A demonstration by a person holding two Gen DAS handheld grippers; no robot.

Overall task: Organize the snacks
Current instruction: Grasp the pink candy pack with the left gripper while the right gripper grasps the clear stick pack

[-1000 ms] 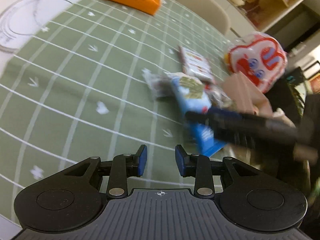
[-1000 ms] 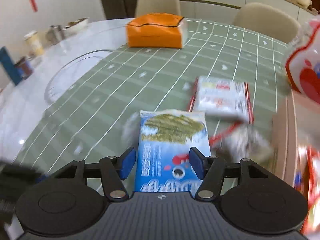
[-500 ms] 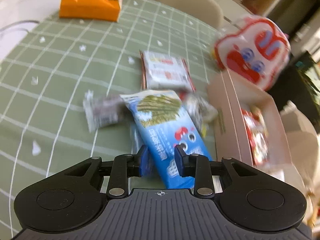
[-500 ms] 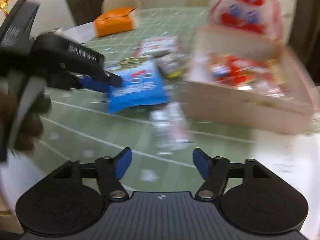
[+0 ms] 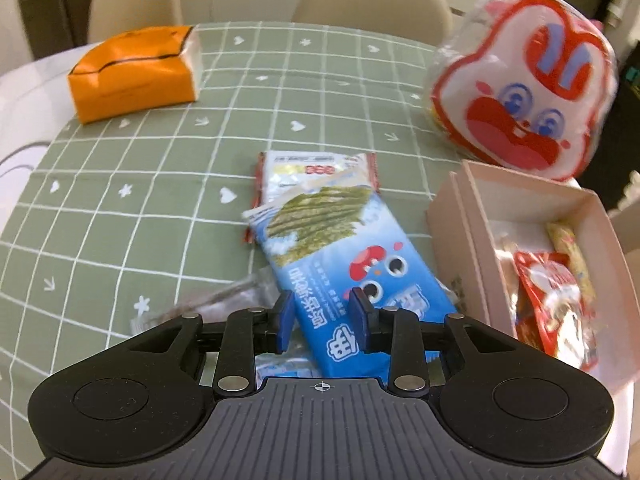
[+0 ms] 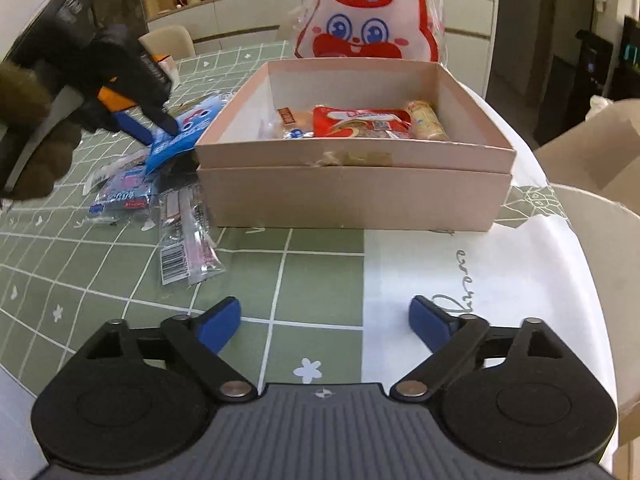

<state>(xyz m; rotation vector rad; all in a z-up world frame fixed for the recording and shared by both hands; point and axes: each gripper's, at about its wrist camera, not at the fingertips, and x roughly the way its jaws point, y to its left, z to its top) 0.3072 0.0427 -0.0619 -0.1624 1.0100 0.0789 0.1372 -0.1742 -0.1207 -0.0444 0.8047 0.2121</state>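
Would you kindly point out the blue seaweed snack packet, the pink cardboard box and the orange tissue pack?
Blue seaweed snack packet (image 5: 352, 248), left wrist view, printed front.
Pink cardboard box (image 6: 352, 196), right wrist view, near wall.
Orange tissue pack (image 5: 128, 76), left wrist view, top face.

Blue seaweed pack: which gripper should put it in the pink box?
Left. The left gripper already straddles the blue seaweed pack, beside the pink box. The right gripper is opening over bare tablecloth, with nothing between its fingers.

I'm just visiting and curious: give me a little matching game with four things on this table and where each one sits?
Things:
1. red snack pack
2. blue seaweed pack
3. orange tissue pack
4. rabbit-face bag

Places:
A. between the left gripper's fingers
B. far side of the green cloth, alone
C. inside the pink box
D. behind the pink box

Pairs: 1-C, 2-A, 3-B, 4-D
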